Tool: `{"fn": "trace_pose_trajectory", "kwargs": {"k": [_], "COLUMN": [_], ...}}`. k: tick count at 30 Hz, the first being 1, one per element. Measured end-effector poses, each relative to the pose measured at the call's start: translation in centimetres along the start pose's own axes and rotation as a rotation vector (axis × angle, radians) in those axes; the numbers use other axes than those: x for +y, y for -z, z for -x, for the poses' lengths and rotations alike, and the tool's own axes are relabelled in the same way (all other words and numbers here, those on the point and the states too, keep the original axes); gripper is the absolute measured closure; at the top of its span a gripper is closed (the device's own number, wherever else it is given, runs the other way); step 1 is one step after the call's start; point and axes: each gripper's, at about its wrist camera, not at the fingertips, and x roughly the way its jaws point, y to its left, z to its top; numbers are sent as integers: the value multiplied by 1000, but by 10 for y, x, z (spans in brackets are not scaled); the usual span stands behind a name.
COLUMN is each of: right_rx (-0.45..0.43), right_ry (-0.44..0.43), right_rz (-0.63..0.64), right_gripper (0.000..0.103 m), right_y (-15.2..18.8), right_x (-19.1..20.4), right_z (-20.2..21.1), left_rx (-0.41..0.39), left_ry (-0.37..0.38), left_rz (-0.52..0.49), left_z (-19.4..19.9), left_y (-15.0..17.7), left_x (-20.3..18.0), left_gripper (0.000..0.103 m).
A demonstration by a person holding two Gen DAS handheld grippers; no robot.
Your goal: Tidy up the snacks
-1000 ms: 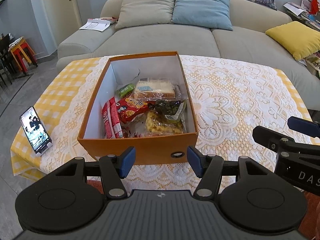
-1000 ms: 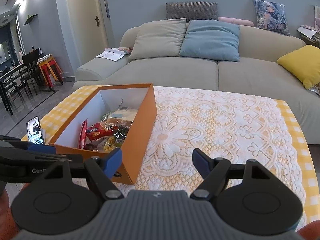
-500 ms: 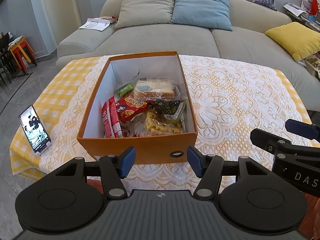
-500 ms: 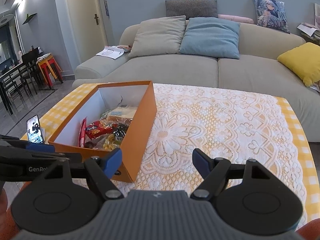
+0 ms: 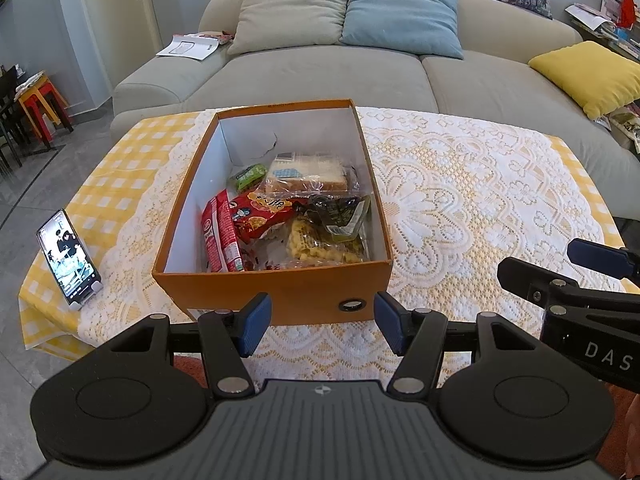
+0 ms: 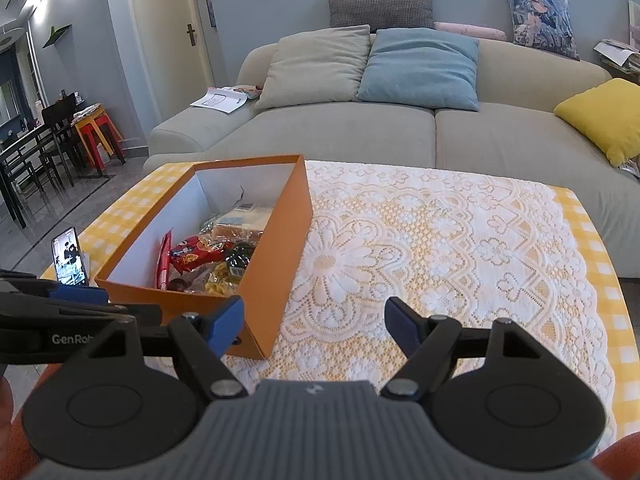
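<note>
An orange cardboard box (image 5: 276, 292) stands on the lace-covered table and holds several snack packets: a red packet (image 5: 260, 216), a tall red stick pack (image 5: 220, 236), wrapped bread (image 5: 306, 174), a green packet (image 5: 248, 176), a dark green packet (image 5: 340, 214) and yellow crackers (image 5: 324, 246). The box also shows in the right wrist view (image 6: 276, 256). My left gripper (image 5: 320, 326) is open and empty, just short of the box's near wall. My right gripper (image 6: 314, 326) is open and empty, to the right of the box above the lace cloth.
A phone on a stand (image 5: 68, 258) sits at the table's left edge. The lace cloth (image 5: 472, 200) lies right of the box. A grey sofa (image 5: 360, 76) with cushions runs behind the table. Chairs and red stools (image 6: 96, 132) stand far left.
Both grippers have drifted slightly; the view of the box and table has shifted a little. Both stay open and empty. The box and snacks have not moved.
</note>
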Motion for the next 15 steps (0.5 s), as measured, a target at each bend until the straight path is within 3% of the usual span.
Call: {"fn": "trace_pose_trajectory", "kwargs": {"k": [15], "right_rx": [13], "right_ry": [-7], "right_rz": [4], "right_gripper": [27], "right_y": [1], "right_x": [-3], "right_z": [-2], "left_rx": [1], "left_ry": [7], "left_rz": [-3], "left_z": [1], "left_y": [1], "left_x": [-1], "left_gripper": [33]}}
